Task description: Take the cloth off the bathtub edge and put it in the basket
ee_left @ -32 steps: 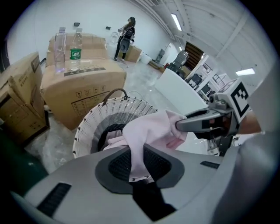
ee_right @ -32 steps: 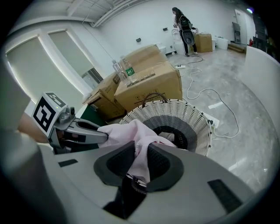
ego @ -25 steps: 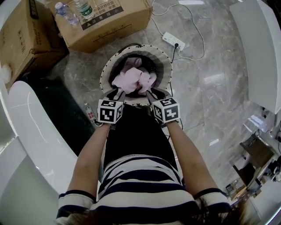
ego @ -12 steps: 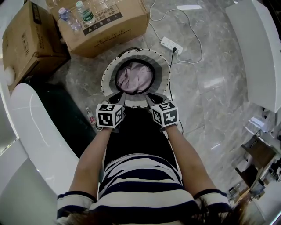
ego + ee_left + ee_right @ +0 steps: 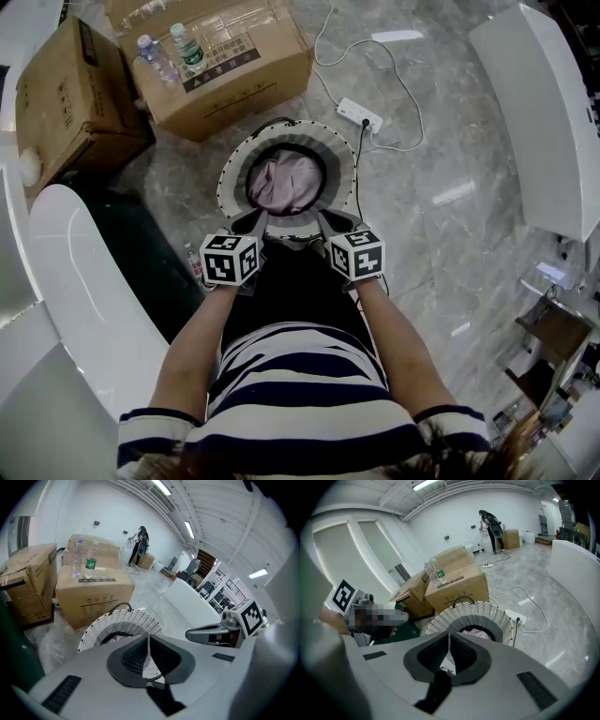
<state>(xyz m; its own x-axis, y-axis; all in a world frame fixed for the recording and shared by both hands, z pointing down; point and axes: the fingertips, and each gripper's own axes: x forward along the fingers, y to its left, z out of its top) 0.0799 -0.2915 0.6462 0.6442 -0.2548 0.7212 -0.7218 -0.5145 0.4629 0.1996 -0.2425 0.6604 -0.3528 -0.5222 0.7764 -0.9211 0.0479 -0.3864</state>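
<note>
Cloth lies in basket beyond left gripper's and right gripper's closed fingers.

Cardboard boxes and a power strip sit on the grey marble floor under ceiling strip lights.

L claw & R claw both closed, empty, side by side.

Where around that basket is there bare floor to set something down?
Bare floor lies right of the basket, between the power strip and the white unit. Crowded: cardboard boxes behind, bathtub and a bottle on the left.
</note>
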